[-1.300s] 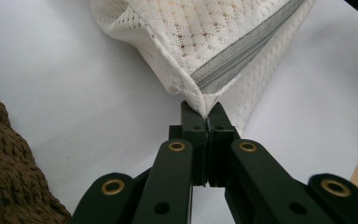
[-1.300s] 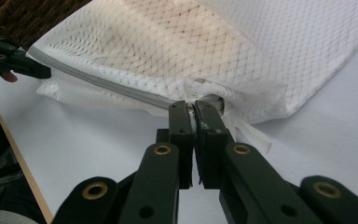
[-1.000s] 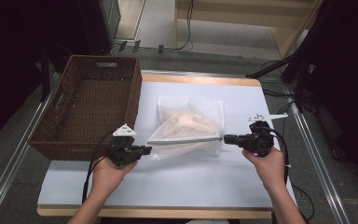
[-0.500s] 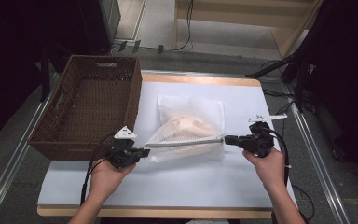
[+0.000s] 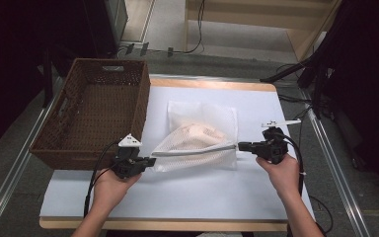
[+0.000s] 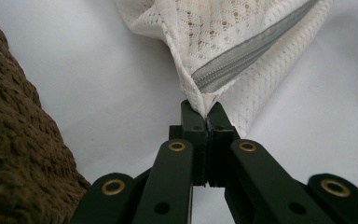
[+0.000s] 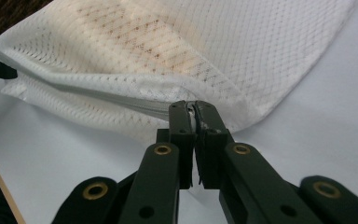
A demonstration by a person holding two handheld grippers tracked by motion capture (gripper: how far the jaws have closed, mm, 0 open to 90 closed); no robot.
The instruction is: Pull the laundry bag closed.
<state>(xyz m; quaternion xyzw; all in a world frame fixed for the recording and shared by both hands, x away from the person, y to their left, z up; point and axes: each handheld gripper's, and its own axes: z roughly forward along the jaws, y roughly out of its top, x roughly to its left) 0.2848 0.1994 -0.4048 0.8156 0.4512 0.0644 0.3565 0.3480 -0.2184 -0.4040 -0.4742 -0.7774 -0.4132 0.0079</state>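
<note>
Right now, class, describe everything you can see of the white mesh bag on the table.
The mesh bag is a white net pouch with a grey zipper along its near edge, closed as far as can be seen. Something pale peach shows through the netting, bulging the middle. It lies on the white table cover, right of the wicker basket. The left gripper pinches its left corner at the zipper's end; the right gripper is shut on the zipper's other end.
</note>
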